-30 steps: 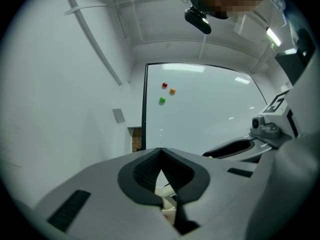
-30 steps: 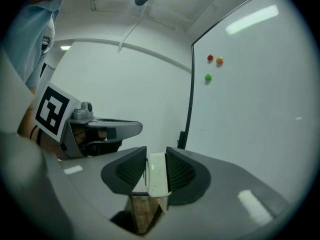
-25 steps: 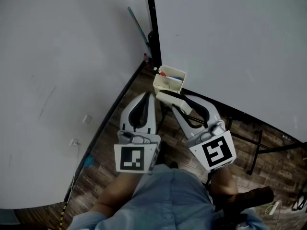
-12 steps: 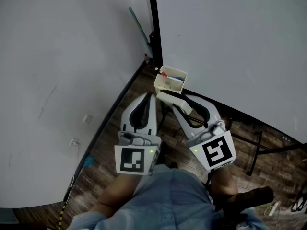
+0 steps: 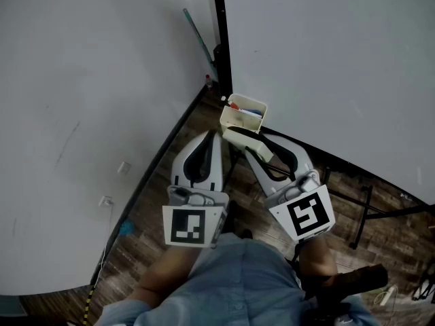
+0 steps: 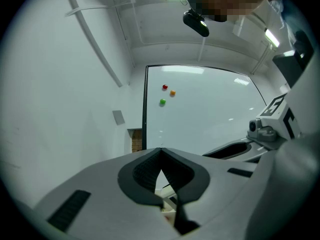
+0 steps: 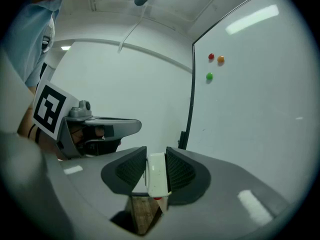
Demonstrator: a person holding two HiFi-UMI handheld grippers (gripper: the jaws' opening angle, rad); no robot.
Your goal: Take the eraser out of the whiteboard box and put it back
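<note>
Right hand-held gripper (image 7: 156, 160): jaws part-way apart, pads clamped on both flat sides of the eraser (image 7: 156, 176). The eraser is white, stands on edge between the pads and sticks out a bit past the tips. There is a red spot at its lower corner; I can't tell what it is.

Head view: the eraser (image 5: 239, 138) is out of the whiteboard box (image 5: 231, 119), just beside the box's near rim on the person's side. I can't tell whether its far end touches the rim. The gripper points roughly level at the box.

The box is a small white open-top tray at the lower corner of the whiteboard (image 5: 326, 60), next to the black frame post (image 5: 219, 39). Red and blue items show inside, too small to identify.

Left hand-held gripper (image 5: 212, 137): jaw tips meet and nothing is between them. It sits beside the right one, apart from the eraser, with its tips near the box's left side.

Red (image 7: 211, 57), orange (image 7: 220, 60) and green (image 7: 209, 76) magnets sit high on the board. Below is a wood-plank floor (image 5: 156, 209).
</note>
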